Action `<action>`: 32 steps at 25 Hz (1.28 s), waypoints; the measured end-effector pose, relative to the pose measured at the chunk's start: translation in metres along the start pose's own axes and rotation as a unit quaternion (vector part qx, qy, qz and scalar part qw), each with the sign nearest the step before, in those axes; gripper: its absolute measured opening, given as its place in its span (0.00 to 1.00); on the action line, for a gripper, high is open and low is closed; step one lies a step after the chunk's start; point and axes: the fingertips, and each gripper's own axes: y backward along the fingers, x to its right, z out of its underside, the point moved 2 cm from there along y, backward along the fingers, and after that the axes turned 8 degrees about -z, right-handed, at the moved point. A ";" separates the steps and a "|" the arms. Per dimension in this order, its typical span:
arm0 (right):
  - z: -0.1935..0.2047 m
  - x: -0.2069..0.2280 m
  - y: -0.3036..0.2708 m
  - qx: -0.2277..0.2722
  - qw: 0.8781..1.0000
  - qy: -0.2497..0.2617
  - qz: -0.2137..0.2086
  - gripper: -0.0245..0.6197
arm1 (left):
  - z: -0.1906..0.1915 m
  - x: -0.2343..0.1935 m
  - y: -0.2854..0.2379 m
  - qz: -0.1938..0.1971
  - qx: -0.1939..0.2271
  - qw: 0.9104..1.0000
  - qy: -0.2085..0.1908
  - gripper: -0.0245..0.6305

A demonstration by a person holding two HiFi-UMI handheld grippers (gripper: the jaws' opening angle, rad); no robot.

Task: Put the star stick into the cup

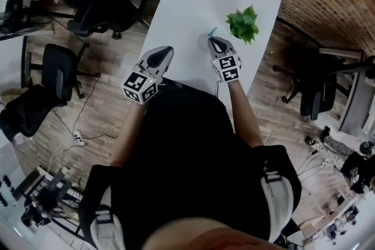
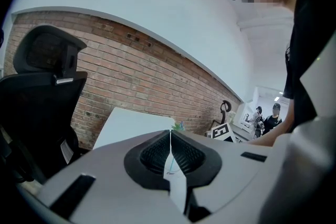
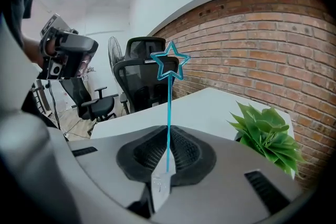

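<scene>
Gripping the star stick (image 3: 168,97) by its lower end, the right gripper (image 3: 168,139) is clamped tight, with the star straight above its jaws. The left gripper (image 2: 170,139) is closed and holds nothing. No cup is in view. The pickup looks done and the insertion remains.

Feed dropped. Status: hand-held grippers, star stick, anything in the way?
Right hand-held gripper shut on thin blue star stick, upright. Left hand-held gripper shut, empty. Green leafy plant nearby; cup not made out.

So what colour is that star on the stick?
The star stick is light blue; the right gripper view shows it best.
</scene>
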 end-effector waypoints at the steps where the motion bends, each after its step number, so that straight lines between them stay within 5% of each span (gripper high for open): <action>1: -0.001 -0.001 -0.001 -0.001 1.000 0.002 -0.003 0.06 | 0.000 0.000 -0.001 0.000 0.000 1.000 0.000 0.07; 32: -0.006 -0.011 -0.044 -0.058 0.996 0.055 -0.049 0.07 | 0.002 -0.002 0.014 -0.043 0.000 0.999 0.005 0.07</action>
